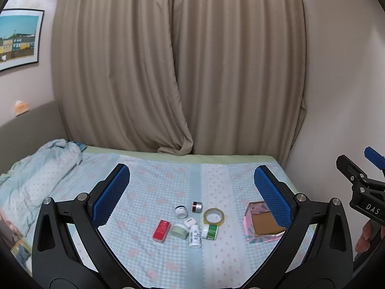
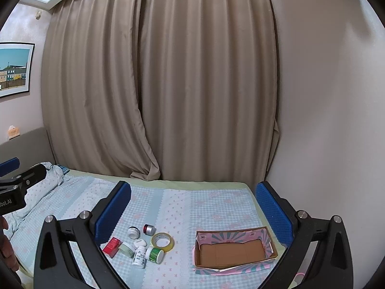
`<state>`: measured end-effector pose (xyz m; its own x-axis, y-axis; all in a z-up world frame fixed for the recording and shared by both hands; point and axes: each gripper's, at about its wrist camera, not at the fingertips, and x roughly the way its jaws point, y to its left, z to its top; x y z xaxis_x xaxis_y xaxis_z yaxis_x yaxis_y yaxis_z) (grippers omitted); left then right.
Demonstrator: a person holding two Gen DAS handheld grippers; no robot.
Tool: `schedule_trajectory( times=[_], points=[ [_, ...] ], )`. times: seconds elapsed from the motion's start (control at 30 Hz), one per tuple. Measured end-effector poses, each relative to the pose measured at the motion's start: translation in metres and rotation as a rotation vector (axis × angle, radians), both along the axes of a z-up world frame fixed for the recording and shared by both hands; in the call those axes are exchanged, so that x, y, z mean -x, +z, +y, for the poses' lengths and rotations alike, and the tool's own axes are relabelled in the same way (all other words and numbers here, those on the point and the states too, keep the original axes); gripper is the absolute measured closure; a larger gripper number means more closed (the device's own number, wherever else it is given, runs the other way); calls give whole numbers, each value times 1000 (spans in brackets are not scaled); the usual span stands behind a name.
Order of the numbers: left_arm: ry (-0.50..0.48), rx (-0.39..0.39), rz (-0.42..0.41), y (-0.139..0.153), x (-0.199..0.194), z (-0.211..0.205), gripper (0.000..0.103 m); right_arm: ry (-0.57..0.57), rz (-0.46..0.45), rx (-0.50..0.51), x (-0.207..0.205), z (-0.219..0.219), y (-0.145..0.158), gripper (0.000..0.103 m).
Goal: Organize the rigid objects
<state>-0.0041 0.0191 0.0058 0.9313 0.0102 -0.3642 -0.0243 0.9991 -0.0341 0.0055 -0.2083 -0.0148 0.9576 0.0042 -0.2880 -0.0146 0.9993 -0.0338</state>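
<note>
A cluster of small items lies on the bed: a red box (image 1: 161, 231), a pale green jar (image 1: 179, 231), a white bottle (image 1: 195, 236), a green-labelled jar (image 1: 209, 231), a tape roll (image 1: 214, 216), a white jar (image 1: 181, 211), a dark red jar (image 1: 197, 207) and a small white case (image 1: 189, 222). An open pink cardboard box (image 2: 234, 250) with a brown floor lies to their right. My left gripper (image 1: 192, 192) is open and empty above the cluster. My right gripper (image 2: 193, 207) is open and empty, between the cluster and the box.
The bed has a light blue checked sheet (image 1: 154, 183). A crumpled blue blanket (image 1: 38, 168) lies at its left. Beige curtains (image 1: 178, 67) hang behind the bed and a wall (image 2: 324, 96) stands at its right.
</note>
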Motion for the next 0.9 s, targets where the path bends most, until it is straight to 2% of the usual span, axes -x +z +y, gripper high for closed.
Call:
schedule_trajectory(
  times=[0.9],
  points=[
    [-3,6,8,-1,1,1,0,5,5,-12,-4,0,2,0]
  ],
)
